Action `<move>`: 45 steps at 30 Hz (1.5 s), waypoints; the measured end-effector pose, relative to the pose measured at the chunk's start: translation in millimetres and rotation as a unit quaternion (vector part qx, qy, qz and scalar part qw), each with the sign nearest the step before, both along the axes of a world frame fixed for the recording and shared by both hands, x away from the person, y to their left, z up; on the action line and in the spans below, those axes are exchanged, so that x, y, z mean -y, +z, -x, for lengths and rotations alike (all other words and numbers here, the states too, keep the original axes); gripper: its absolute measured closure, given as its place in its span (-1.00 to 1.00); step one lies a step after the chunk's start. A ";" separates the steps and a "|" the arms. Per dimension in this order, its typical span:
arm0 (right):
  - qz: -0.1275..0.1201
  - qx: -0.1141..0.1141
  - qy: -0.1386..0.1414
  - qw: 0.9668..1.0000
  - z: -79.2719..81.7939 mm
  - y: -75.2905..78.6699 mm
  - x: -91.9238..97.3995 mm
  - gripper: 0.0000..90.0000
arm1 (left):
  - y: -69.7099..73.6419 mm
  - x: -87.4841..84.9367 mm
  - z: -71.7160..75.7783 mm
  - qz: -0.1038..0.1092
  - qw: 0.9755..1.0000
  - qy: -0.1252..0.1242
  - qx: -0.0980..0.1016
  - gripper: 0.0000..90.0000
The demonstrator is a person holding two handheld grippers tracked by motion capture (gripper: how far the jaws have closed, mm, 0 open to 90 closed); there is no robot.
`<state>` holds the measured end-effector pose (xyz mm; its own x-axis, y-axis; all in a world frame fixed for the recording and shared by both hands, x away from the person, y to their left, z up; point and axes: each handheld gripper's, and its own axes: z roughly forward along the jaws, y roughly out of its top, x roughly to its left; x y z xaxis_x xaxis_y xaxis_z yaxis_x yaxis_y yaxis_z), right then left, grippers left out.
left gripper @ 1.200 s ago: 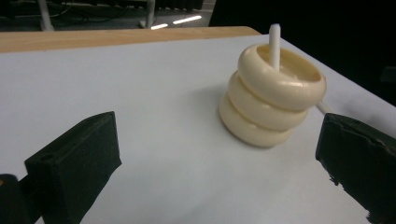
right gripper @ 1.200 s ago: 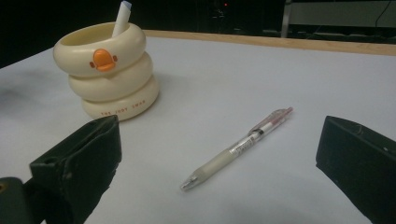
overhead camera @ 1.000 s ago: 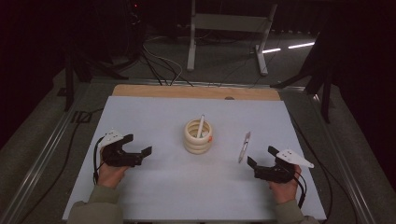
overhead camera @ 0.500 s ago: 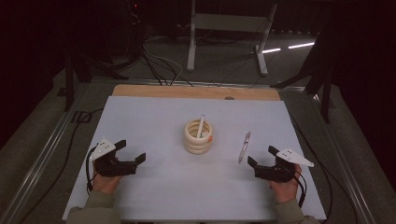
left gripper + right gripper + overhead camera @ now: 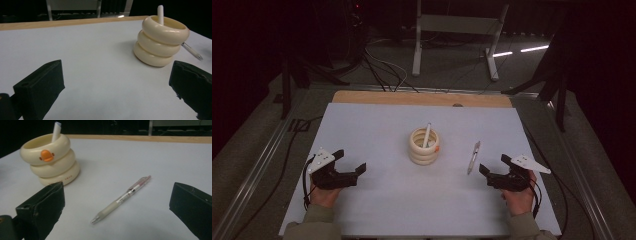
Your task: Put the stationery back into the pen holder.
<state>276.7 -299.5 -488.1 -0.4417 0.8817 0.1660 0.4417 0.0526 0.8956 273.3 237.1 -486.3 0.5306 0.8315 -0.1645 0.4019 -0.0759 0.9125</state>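
The right gripper (image 5: pixel 493 170) rests low on the white table (image 5: pixel 377 130) with its jaws spread wide and nothing between them. Just ahead of it, between the two jaws in the right gripper view, lies a pen (image 5: pixel 123 199) flat on the table, its tip pointing toward the gripper. Farther ahead and to the left of this gripper stands a cream ringed holder (image 5: pixel 424 146) with an orange duck beak and one white pen (image 5: pixel 427 135) leaning inside. The left gripper (image 5: pixel 351 162) is also wide open and empty; the holder stands ahead and to its right, well apart
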 end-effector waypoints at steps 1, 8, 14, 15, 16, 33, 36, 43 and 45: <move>0.003 -0.003 -0.002 1.000 -1.2 0.9 -0.3 -0.99 | 0.0 0.0 0.0 0.000 1.000 0.000 0.000 -0.99; 0.020 -0.020 0.005 1.000 -10.9 8.6 -6.0 -0.99 | -1.8 -3.0 -2.4 0.014 1.000 -0.007 -0.008 -0.99; 0.028 -0.043 0.001 0.999 -19.4 12.9 -11.5 -0.99 | -3.7 2.4 -2.1 0.011 1.000 -0.006 -0.009 -1.00; 0.029 -0.045 0.000 0.999 -21.1 13.4 -12.2 -0.99 | -4.0 2.6 -2.2 0.011 1.000 -0.006 -0.010 -1.00; 0.030 -0.048 -0.001 0.998 -22.9 13.8 -12.8 -0.99 | -4.3 2.5 -1.9 0.012 1.000 -0.003 -0.010 -1.00; 0.070 -0.115 -0.039 0.990 -42.3 5.6 -32.2 -0.99 | -6.1 1.0 -2.7 0.017 1.000 0.006 -0.012 -1.00; 0.076 -0.125 -0.043 0.988 -43.8 3.2 -37.9 -0.99 | -6.9 0.2 -3.4 0.020 1.000 0.009 -0.016 -1.00; 0.088 -0.169 -0.043 0.981 -50.0 -7.8 -48.5 -0.90 | -7.1 -1.9 -3.6 0.024 1.000 0.012 -0.015 -0.99; 0.093 -0.175 -0.039 0.979 -50.6 -10.2 -51.6 -0.86 | -7.1 -2.2 -3.4 0.025 0.999 0.015 -0.016 -0.99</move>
